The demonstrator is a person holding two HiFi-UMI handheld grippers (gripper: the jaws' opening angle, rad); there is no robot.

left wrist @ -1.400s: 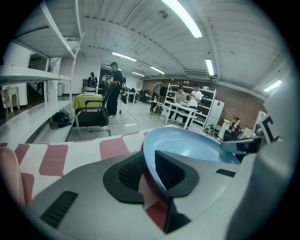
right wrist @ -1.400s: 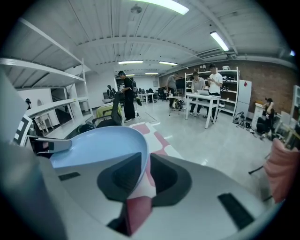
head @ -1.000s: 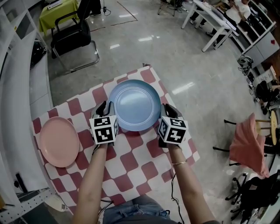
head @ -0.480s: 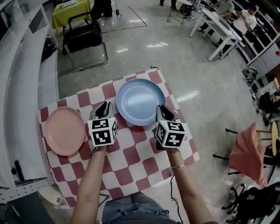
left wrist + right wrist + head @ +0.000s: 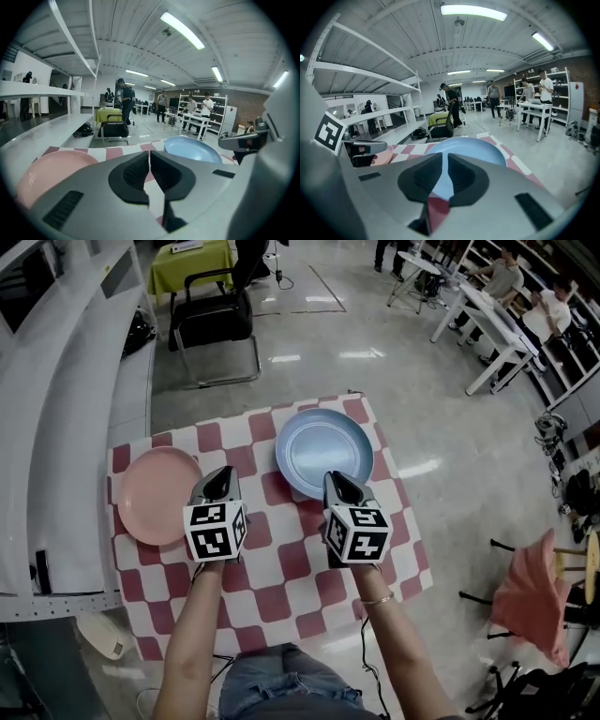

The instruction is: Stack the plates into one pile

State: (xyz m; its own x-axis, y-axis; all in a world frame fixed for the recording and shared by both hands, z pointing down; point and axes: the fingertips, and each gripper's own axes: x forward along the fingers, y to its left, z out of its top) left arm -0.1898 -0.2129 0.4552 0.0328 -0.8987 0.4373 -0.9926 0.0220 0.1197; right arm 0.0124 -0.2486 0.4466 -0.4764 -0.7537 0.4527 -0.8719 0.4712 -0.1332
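Over checked cloth (image 5: 281, 577), left claw (image 5: 222, 472) quit blue plate (image 5: 323, 451), closing empty.

No legible text, label, brand or number anywhere in these views.

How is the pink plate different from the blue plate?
The round pink plate lies at the left side of the red-and-white checked tablecloth; the round blue plate lies at its far edge, further right. Their colours differ. Both lie flat, empty and unstacked.
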